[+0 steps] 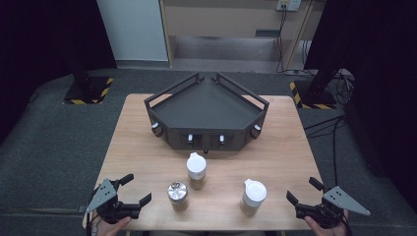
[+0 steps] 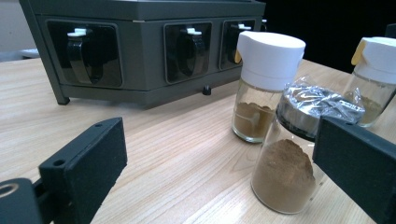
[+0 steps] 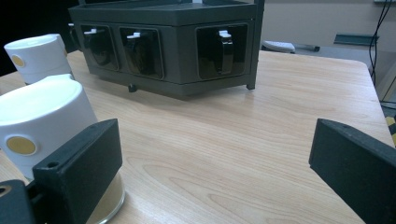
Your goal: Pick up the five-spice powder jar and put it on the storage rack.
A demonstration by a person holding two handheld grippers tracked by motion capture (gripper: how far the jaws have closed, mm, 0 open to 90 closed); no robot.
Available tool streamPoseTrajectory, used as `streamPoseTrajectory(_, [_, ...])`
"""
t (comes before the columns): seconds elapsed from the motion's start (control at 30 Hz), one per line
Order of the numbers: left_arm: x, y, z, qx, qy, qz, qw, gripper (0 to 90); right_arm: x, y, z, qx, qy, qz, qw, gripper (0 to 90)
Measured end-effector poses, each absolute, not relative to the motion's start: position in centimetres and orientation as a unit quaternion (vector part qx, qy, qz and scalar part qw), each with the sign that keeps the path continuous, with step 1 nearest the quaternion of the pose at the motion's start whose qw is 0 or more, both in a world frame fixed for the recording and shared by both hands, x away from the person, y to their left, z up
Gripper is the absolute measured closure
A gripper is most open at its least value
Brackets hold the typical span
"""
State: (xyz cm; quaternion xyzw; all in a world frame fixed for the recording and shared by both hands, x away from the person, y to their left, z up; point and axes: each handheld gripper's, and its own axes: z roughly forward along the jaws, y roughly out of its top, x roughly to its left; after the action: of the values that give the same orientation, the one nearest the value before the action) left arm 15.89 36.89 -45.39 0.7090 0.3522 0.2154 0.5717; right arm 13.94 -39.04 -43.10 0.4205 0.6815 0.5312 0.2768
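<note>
Three glass spice jars of brown powder stand on the wooden table [image 1: 275, 152]. One with a white cap [image 1: 196, 170] is at the centre, another white-capped jar [image 1: 253, 196] sits front right, and a foil-sealed jar without a cap [image 1: 177, 195] is front centre-left. My left gripper [image 1: 135, 190] rests open at the front left corner, left of the foil-sealed jar [image 2: 294, 154]. My right gripper [image 1: 304, 191] rests open at the front right, right of the white-capped jar [image 3: 44, 126]. Nothing lies between either pair of jaws.
A dark grey angular rack [image 1: 206, 115] with a flat tray top and several handled slots in its front faces stands at the table's back centre. Bare wood lies between the rack and the jars.
</note>
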Motion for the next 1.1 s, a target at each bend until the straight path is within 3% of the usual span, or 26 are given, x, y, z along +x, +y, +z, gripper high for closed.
streamPoseTrajectory(0.57, [15.8,37.0,-44.7,0.708,0.357,0.212,0.572,1.8,13.6,-38.6,-42.8,0.43,0.678,0.523,0.285,2.1])
streamPoseTrajectory(1.1, [17.2,35.8,-39.4,0.735,0.324,0.172,0.571,1.9,13.8,-38.5,-42.8,0.429,0.682,0.52,0.282,2.4])
